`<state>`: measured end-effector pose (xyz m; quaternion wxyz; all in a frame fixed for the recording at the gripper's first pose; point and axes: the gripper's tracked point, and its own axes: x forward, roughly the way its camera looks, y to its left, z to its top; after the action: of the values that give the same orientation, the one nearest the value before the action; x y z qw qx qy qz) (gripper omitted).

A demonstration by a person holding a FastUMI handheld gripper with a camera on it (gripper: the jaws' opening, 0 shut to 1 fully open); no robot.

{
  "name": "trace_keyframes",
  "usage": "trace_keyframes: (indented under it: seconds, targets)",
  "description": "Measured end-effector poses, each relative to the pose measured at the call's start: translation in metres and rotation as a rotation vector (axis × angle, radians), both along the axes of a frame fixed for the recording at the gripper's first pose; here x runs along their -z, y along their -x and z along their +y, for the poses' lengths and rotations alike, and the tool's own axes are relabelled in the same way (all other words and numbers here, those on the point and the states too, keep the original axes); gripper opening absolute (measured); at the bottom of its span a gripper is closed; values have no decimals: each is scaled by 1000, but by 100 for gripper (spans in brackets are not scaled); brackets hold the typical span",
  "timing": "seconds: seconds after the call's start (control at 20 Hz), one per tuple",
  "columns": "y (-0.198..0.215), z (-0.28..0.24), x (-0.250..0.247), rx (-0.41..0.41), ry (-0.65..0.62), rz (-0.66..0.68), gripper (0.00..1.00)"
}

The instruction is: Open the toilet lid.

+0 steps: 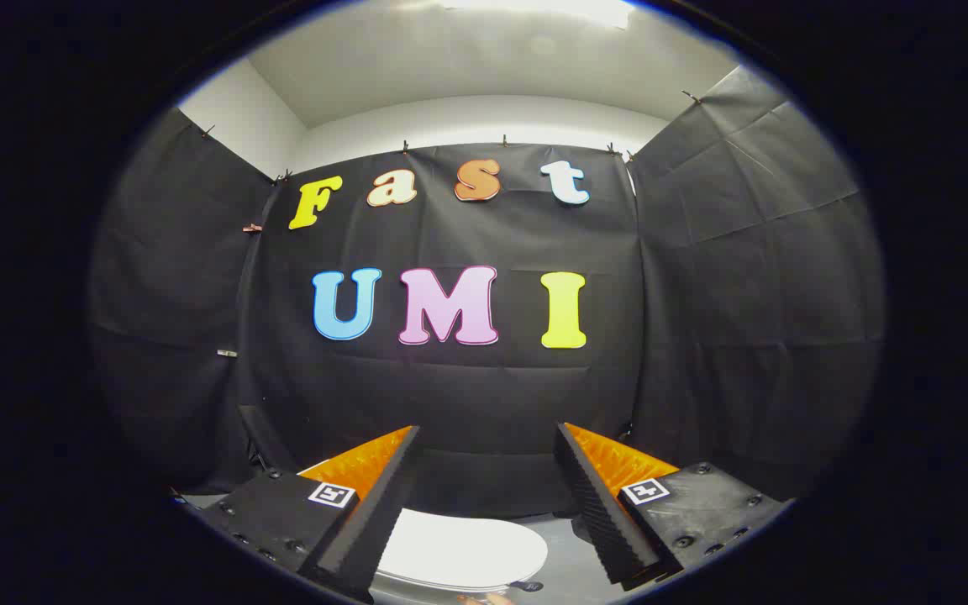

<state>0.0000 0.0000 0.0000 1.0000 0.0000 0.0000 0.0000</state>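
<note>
Two fingers of the gripper (488, 496) spread wide, holding nothing; white toilet lid (459, 550) lies closed at bottom centre, below and between them. Best: dip down, hook the front edge, lift smoothly.

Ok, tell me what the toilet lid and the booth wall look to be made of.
Toilet lid: smooth, glossy white, probably hard plastic, since it catches a soft sheen. Booth wall: matte black cloth, with creases and folds, clipped along its top edge. The open gripper hangs above the lid, fingers touching nothing.
</note>
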Motion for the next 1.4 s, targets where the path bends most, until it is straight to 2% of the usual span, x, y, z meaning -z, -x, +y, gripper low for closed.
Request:
trace_keyframes:
  seconds: [0.3, 1.4]
  targets:
    - [1, 5, -4, -25, 10, -22, 99]
    - [4, 6, -6, -22, 24, -23, 99]
